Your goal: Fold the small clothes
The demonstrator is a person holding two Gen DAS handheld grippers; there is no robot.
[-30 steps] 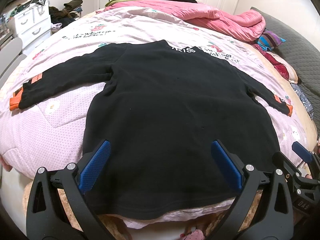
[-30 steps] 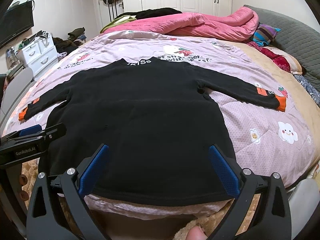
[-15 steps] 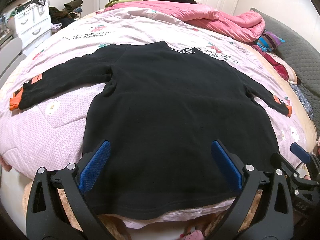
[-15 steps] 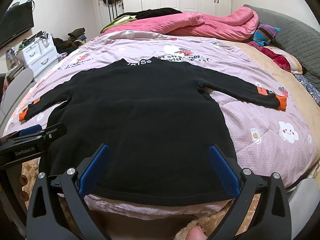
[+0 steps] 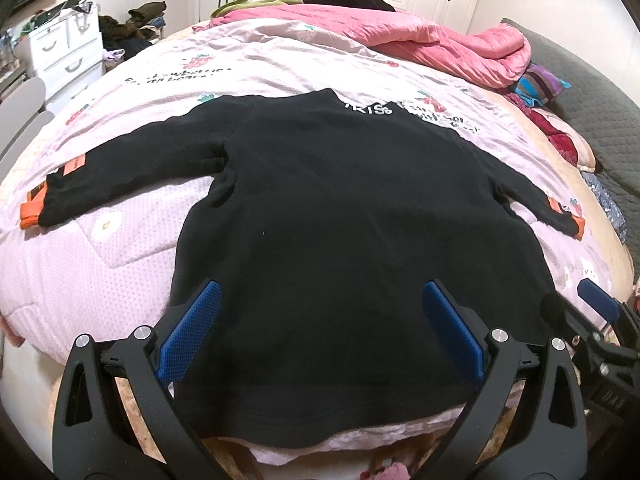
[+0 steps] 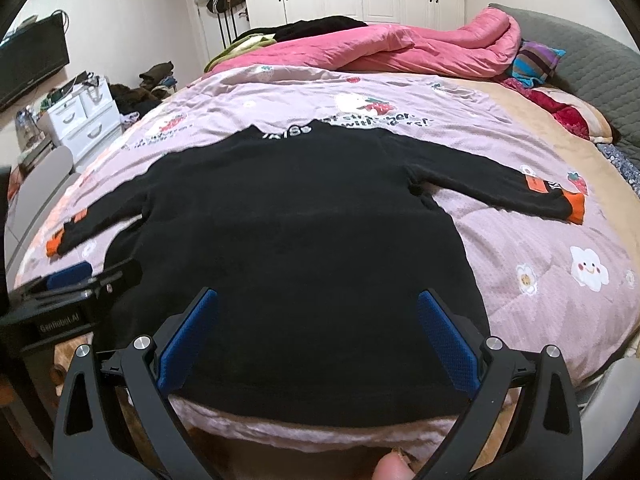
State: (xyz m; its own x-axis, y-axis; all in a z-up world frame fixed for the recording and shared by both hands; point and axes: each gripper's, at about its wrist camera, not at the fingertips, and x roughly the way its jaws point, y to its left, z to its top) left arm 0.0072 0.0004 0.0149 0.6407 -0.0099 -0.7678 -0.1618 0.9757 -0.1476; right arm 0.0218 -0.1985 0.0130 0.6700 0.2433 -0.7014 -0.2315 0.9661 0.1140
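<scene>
A small black long-sleeved top (image 5: 340, 216) lies flat on the pink quilt, hem toward me, both sleeves spread out, with orange cuffs (image 5: 30, 210). It also shows in the right wrist view (image 6: 304, 232). My left gripper (image 5: 320, 332) is open and empty, hovering over the hem's left part. My right gripper (image 6: 318, 336) is open and empty over the hem's right part. Each gripper shows at the edge of the other's view: the right one (image 5: 600, 320) and the left one (image 6: 64, 292).
The pink printed quilt (image 5: 120, 264) covers the bed. A crumpled pink duvet (image 6: 380, 52) and clothes lie at the far end. Pillows (image 6: 536, 60) and a grey headboard are at right. White drawers (image 6: 84, 120) stand at left.
Both grippers have shifted slightly; the top lies as before.
</scene>
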